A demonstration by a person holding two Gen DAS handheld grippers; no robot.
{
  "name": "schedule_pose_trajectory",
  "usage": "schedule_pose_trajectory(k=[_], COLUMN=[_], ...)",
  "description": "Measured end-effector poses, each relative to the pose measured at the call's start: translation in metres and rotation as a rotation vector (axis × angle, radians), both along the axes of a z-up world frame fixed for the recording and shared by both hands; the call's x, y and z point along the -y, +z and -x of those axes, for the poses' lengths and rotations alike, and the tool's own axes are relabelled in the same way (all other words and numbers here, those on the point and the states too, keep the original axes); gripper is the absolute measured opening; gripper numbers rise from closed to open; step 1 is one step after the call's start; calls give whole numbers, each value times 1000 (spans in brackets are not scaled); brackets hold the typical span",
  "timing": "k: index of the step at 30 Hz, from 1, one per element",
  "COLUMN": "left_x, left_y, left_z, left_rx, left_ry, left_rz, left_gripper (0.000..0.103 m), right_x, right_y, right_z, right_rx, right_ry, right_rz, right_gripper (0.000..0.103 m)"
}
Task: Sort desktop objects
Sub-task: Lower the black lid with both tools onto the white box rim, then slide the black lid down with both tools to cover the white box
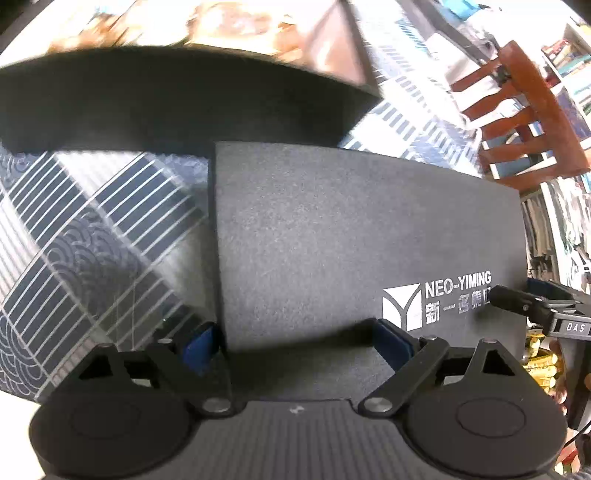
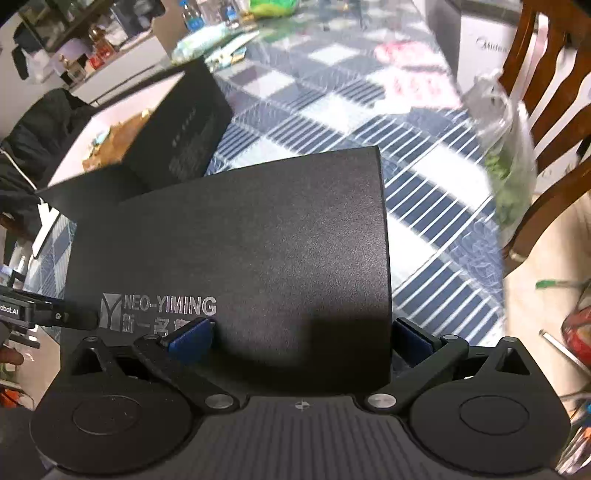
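A flat black box printed NEO-YIMING (image 1: pixel 332 236) (image 2: pixel 236 243) lies on the blue-and-white checked tablecloth (image 1: pixel 92 229) (image 2: pixel 436 206). My left gripper (image 1: pixel 295 345) stands open, straddling the box's left near corner: one blue pad (image 1: pixel 199 347) sits just outside the left side and the other over the lid. My right gripper (image 2: pixel 301 338) is open the same way at the right near corner, one pad (image 2: pixel 412 341) outside the right side. Each gripper shows at the edge of the other's view, the right one (image 1: pixel 517 301) and the left one (image 2: pixel 62 317).
A larger black box (image 1: pixel 147 96) (image 2: pixel 184 140) stands just beyond the flat one. A wooden chair (image 1: pixel 524 110) (image 2: pixel 546 122) is at the table's right side. A glass jar of greens (image 2: pixel 513 177) sits near the right edge. Bottles and packets (image 2: pixel 214 33) crowd the far end.
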State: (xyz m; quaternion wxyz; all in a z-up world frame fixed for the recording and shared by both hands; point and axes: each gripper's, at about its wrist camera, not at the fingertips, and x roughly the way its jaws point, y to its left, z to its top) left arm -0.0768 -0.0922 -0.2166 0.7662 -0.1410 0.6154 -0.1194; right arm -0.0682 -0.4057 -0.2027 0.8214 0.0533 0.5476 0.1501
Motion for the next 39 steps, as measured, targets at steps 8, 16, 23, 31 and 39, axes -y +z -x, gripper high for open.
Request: schedule_pose_trajectory(k=[8, 16, 23, 31, 39], left_x=[44, 70, 87, 93, 71], left_y=[51, 90, 107, 116, 108], left_z=[-20, -43, -64, -86, -106], left_rx=[87, 172, 195, 206, 192], left_ry=[-63, -89, -81, -103, -94], left_rz=[-33, -80, -102, -163, -159], left_gripper=[103, 103, 103, 103, 103], right_x=[46, 72, 91, 91, 72], right_y=[42, 64, 73, 91, 81], right_z=[-3, -25, -56, -84, -104], right_rx=[78, 138, 179, 251, 229], right_ry=[-37, -49, -44, -31, -52], right_rz=[-18, -49, -78, -107, -109], right_gripper=[103, 103, 103, 103, 103])
